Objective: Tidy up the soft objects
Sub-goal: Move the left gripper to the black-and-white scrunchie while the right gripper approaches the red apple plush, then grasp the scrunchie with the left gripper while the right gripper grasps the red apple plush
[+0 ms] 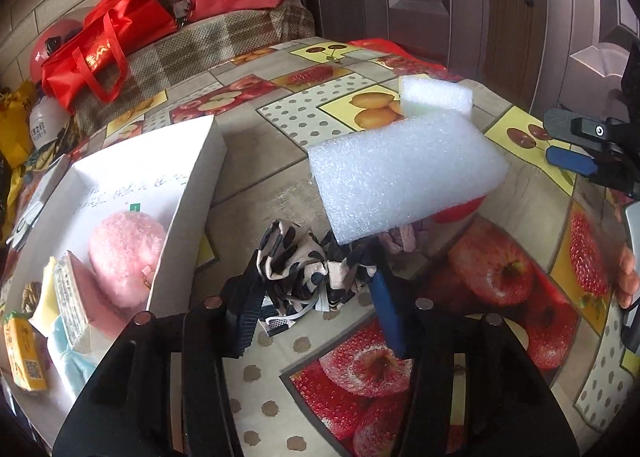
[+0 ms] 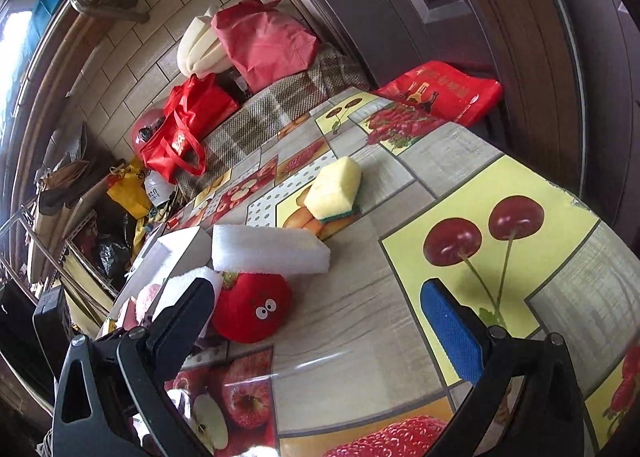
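- The black-and-cream spotted fabric scrunchie (image 1: 308, 273) sits bunched between the fingers of my left gripper (image 1: 316, 297), on the fruit-print oilcloth table (image 1: 400, 397). The jaws are narrowed around it and the pads seem to press the cloth, so I judge it held, just right of the white cardboard box (image 1: 188, 225).
- My right gripper (image 2: 320, 305) stands wide open and holds nothing; it hangs over the cherry print.
- The grip looks shallow. If the loose elastic strip is all I have, the scrunchie could slip out on the way to the box.
- The large white foam block (image 1: 400, 173) leans right beside the scrunchie, propped on the red plush apple with cartoon eyes (image 2: 250, 307). Lifting carelessly could knock the block off.
- The box wall stands tall. Swinging in low would catch its edge and shove the box.
- Count on the table: two white foam blocks, the smaller (image 1: 436, 95) further back; one yellow-and-green sponge (image 2: 334, 191); one red apple plush.
- In the box: one pink fluffy pom-pom (image 1: 124, 253) and a few flat soft pieces I cannot count.
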`<state>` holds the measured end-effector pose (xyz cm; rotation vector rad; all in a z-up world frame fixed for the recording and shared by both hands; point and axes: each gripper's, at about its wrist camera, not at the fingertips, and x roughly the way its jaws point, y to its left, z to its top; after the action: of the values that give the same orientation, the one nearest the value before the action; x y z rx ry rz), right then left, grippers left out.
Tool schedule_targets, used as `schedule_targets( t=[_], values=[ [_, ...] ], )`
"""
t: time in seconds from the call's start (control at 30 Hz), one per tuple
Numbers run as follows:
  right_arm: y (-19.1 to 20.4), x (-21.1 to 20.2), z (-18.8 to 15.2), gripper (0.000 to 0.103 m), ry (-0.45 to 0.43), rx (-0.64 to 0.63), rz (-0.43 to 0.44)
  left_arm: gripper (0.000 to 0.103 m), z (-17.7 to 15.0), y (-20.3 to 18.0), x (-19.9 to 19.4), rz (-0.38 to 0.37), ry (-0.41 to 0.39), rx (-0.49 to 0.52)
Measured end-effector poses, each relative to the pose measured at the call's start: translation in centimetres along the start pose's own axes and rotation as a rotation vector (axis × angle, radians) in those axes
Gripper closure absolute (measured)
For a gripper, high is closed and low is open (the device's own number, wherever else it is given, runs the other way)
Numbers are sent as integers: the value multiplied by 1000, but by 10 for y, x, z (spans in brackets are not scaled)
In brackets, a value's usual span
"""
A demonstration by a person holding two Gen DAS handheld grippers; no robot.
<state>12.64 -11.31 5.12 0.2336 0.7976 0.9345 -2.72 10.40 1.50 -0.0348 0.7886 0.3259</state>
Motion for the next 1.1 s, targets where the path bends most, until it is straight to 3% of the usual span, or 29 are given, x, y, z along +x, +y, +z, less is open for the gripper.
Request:
schedule_targets(
  t=[0.07,0.23,0.37,0.5,0.53,0.57,0.6,0.7,0.83,0.97,1.1],
  values=[
    [5,7,-2,2,80,-49,13,63,-2,3,-3,-20,-14,-18],
    [47,36,-13,6,230,-308,-14,66,-8,6,-17,-58,-47,-41],
    [70,61,-12,6,230,-441,-86,66,-22,12,-38,-92,-87,-71],
    [83,84,-8,7,246,-510,-95,66,-30,19,-51,-130,-117,-110],
    [87,87,-7,14,251,-518,-89,66,-30,20,-53,-135,-126,-117],
    [89,90,-7,38,263,-527,-73,66,-30,22,-55,-135,-136,-125],
    [90,93,-8,40,281,-535,-63,66,-31,23,-57,-135,-146,-132],
    [97,76,-12,43,204,-569,-90,66,-32,26,-65,-132,-192,-147],
    [109,24,-24,43,-36,-613,-84,66,-34,27,-76,-117,-247,-151],
    [104,-5,-36,43,-94,-530,-33,66,-36,29,-82,-120,-282,-155],
    [111,-26,-39,43,-183,-516,-34,66,-39,32,-88,-115,-310,-168]
  ],
)
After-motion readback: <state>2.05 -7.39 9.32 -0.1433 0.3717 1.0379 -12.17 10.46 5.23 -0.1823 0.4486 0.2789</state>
